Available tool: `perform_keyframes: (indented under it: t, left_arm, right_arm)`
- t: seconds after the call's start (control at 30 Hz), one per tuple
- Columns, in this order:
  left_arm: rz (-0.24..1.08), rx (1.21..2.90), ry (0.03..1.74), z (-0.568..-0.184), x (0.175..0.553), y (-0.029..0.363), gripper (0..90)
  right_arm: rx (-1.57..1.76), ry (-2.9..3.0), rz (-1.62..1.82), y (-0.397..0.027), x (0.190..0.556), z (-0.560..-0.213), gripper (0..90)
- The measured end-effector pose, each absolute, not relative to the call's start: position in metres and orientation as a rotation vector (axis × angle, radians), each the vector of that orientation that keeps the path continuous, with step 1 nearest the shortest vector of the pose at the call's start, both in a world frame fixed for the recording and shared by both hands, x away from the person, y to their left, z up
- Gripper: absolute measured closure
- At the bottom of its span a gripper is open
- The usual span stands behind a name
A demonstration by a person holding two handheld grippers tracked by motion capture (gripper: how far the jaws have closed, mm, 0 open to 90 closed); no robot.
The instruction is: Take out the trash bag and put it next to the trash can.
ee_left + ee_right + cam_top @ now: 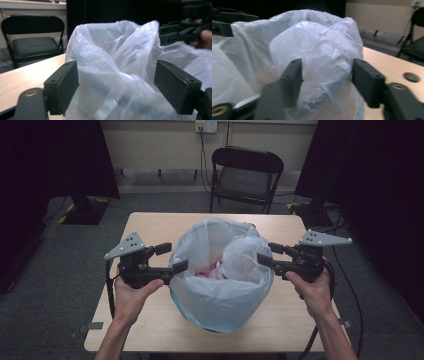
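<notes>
Plastic bag [220,285] upright, mouth upward

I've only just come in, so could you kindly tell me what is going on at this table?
A person holds a pair of tongs in each hand on either side of a bin lined with a white plastic bag on the wooden table. The left tongs and the right tongs stand at the bag's rim with loose plastic between their open jaws, not yet pinched. Something pinkish lies inside the bag.
</notes>
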State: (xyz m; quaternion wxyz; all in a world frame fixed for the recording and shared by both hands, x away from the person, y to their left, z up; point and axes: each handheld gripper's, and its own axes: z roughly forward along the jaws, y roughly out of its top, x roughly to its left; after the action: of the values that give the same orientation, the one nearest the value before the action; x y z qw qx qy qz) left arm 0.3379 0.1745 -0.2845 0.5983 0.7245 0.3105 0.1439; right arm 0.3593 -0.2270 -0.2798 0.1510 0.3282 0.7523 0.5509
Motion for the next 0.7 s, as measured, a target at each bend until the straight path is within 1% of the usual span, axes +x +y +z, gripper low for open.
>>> perform_keyframes:
  t: [0.1,0.17,0.23,0.33,0.4,0.43,0.47,0.5,0.53,0.7]
  left_arm:
    - [0.365,1.692,0.731,-0.286,0.34,0.173,34.5]
    - [0.393,1.705,0.737,-0.285,0.34,0.174,41.8]
    - [0.41,1.707,0.739,-0.285,0.341,0.176,48.6]
    - [0.43,1.705,0.74,-0.285,0.343,0.179,58.9]
    - [0.443,1.697,0.742,-0.284,0.343,0.181,66.5]
    - [0.451,1.686,0.739,-0.283,0.342,0.181,69.6]
    - [0.451,1.673,0.728,-0.283,0.342,0.183,75.4]
    - [0.438,1.654,0.714,-0.281,0.341,0.183,83.4]
    - [0.438,1.654,0.714,-0.281,0.341,0.183,85.9]
    - [0.429,1.651,0.675,-0.273,0.338,0.179,88.7]
  right_arm:
    - [0.943,2.129,1.524,-0.225,0.361,-0.279,55.9]
    - [0.944,2.109,1.519,-0.227,0.362,-0.277,65.6]
    - [0.926,2.095,1.51,-0.228,0.363,-0.274,73.4]
    - [0.912,2.096,1.498,-0.229,0.366,-0.271,80.2]
    - [0.914,2.094,1.532,-0.232,0.369,-0.27,86.6]
    - [0.909,2.106,1.574,-0.233,0.37,-0.269,87.5]
    - [0.905,2.11,1.589,-0.232,0.371,-0.268,88.2]
    - [0.895,2.125,1.596,-0.229,0.371,-0.268,89.1]
    - [0.895,2.125,1.596,-0.229,0.371,-0.268,89.1]
    - [0.877,2.136,1.667,-0.223,0.373,-0.265,90.0]
